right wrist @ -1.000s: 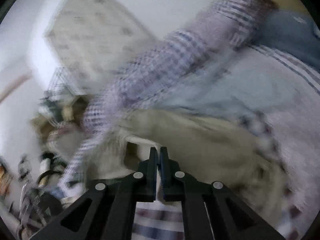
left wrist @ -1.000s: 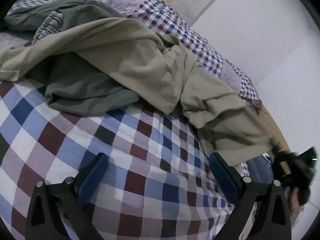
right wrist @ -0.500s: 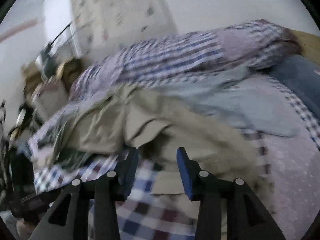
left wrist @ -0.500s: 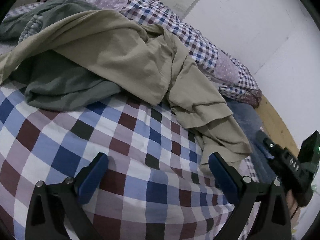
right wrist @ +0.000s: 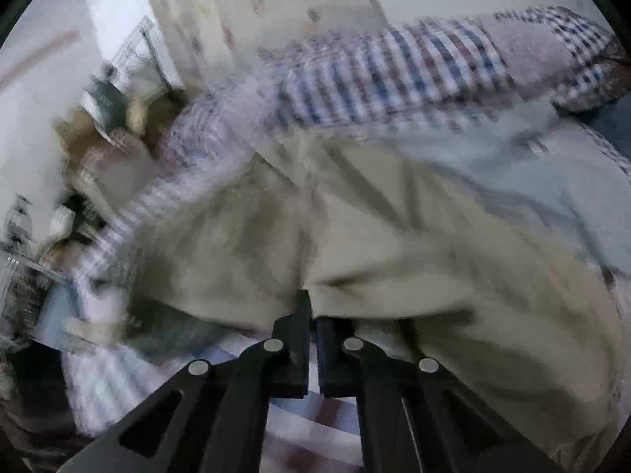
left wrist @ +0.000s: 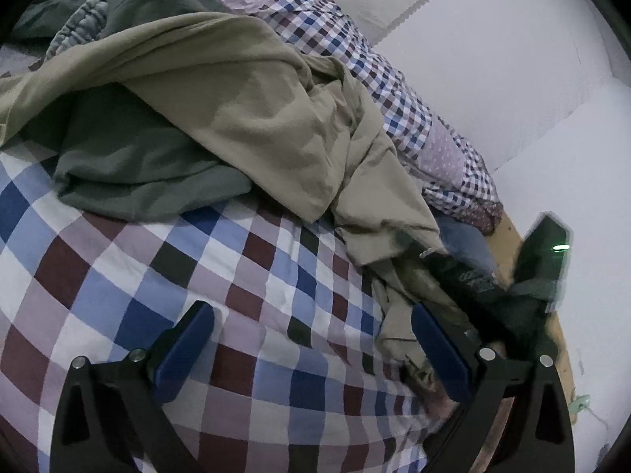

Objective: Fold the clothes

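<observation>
A khaki garment (left wrist: 256, 110) lies crumpled across a dark green garment (left wrist: 130, 157) on the checked bed cover (left wrist: 197, 276). My left gripper (left wrist: 309, 311) hovers open over the bare cover, its blue pads wide apart, with the khaki cloth's lower end just beside its right finger. My right gripper (left wrist: 453, 272) reaches in from the right at that lower end. In the blurred right wrist view the right gripper (right wrist: 312, 307) has its jaws pressed together on the near edge of the khaki garment (right wrist: 394, 236).
A small-check quilt (left wrist: 394, 90) runs along the white wall (left wrist: 512, 59) behind the clothes. A wooden bed edge (left wrist: 508, 232) and a blue cloth (left wrist: 465, 240) sit at the right. Blurred clutter (right wrist: 98, 118) stands beyond the bed on the left of the right wrist view.
The right gripper, open half a second ago, has moved into the khaki cloth's lower end and shut on it. That end of the cloth is now bunched near my left gripper's right finger.
</observation>
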Available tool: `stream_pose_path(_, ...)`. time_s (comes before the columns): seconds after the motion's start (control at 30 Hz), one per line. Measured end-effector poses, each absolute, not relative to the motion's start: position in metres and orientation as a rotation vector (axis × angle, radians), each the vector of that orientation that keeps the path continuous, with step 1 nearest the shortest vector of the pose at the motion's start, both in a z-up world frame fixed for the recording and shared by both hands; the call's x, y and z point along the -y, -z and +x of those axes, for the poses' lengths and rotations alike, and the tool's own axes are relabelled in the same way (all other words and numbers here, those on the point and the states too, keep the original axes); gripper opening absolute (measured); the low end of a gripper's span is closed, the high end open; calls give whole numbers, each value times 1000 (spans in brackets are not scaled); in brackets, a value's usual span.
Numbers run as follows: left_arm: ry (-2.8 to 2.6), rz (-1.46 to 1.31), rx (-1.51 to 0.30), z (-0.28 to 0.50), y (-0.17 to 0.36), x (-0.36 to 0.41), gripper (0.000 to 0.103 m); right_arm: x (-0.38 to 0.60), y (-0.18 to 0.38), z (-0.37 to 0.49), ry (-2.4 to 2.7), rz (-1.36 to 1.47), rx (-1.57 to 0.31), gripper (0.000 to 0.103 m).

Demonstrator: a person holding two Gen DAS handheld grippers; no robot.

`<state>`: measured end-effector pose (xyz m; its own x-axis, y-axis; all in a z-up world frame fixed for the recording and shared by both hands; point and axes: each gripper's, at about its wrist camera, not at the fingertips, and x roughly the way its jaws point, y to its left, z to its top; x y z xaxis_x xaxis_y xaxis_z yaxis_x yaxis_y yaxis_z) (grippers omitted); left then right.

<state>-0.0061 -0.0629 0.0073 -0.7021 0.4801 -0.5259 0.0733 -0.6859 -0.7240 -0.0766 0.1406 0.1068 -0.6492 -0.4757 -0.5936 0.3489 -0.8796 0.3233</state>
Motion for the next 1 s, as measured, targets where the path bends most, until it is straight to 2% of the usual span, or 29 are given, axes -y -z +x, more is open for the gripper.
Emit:
stream_pose_path(0.2, -2351, -995, 1327, -1, -6, 87, 102, -128, -210, -36, 2341, 740, 342, 1)
stream_pose_path(0.3, -2300, -928, 1455, 6, -6, 102, 102, -112, -236, -17, 2293, 712, 304, 1)
stream_pose_path(0.5, -2379, -869, 1470, 20, -16, 123, 102, -66, -233, 5, 2240, 844, 101, 8)
stream_pose_path(0.57, -2423, -872, 1460, 25, -18, 130, 102, -51, -221, 10, 2265, 898, -25, 18)
stream_pose_path(0.67, -2480, -881, 1476, 29, -19, 144, 102, -50, -208, 20, 2382, 900, -138, 26)
stream_pose_path(0.8, -2459, -941, 1525, 26, -8, 160, 102, -92, -195, 27, 2600, 884, -46, 43)
stream_pose_path(0.83, -2446, -962, 1533, 25, -5, 160, 102, -105, -191, 27, 2659, 893, -1, 51)
stream_pose_path(0.9, -2441, -1015, 1477, 20, -3, 152, 102, -132, -176, 24, 2764, 948, 82, 54)
stream_pose_path(1.0, -2467, -1084, 1289, 12, -7, 129, 102, -177, -151, 22, 2814, 1034, 301, 54)
